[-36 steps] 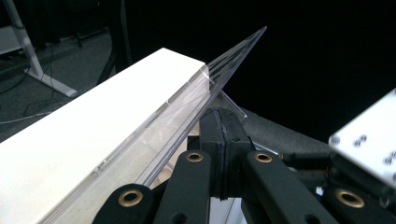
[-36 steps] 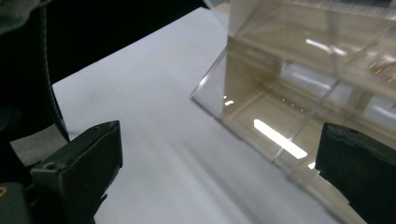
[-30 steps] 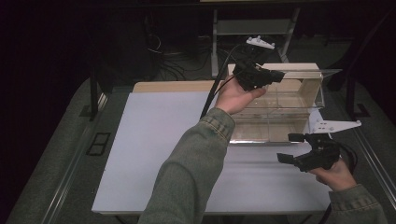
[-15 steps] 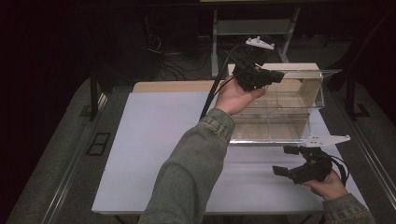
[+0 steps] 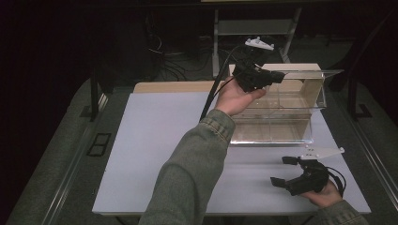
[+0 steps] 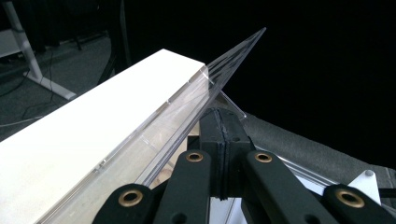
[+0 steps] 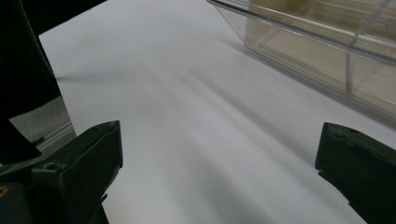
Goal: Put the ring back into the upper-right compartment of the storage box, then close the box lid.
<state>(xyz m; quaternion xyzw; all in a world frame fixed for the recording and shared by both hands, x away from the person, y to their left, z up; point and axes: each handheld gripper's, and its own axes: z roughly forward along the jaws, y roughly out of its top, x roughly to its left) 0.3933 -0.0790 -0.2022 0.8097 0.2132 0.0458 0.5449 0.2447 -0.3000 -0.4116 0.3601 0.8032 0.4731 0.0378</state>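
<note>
Since a second ago, the right gripper (image 5: 287,172) has been lowered toward the near right part of the table (image 5: 155,140), while the left gripper (image 5: 277,76) has been kept in place at the far side.

A clear plastic compartment box (image 5: 277,131) is seen on the white table top, right of centre, set against a pale wooden block (image 5: 300,70) at its back. Its transparent lid (image 5: 324,74) is swung up and stands open over the back edge. In the left gripper view the left gripper's jaws are closed tight, pad to pad, at the edge of the clear lid (image 6: 219,79); the lid appears to be pinched and held up by them, though the exact contact is hidden behind the pads. The box compartments look empty, as far as can be told.

The right gripper is held low over bare table in front of the box, well apart from it. Its jaws are spread wide and nothing is between them, as shown in the right gripper view, where the box wall (image 7: 327,51) is seen ahead.

A risk is judged from the thin, slick lid: if the pinch slips or the hand is pulled sideways, the lid could drop shut, or the light box could be dragged or tipped off the block.
</note>
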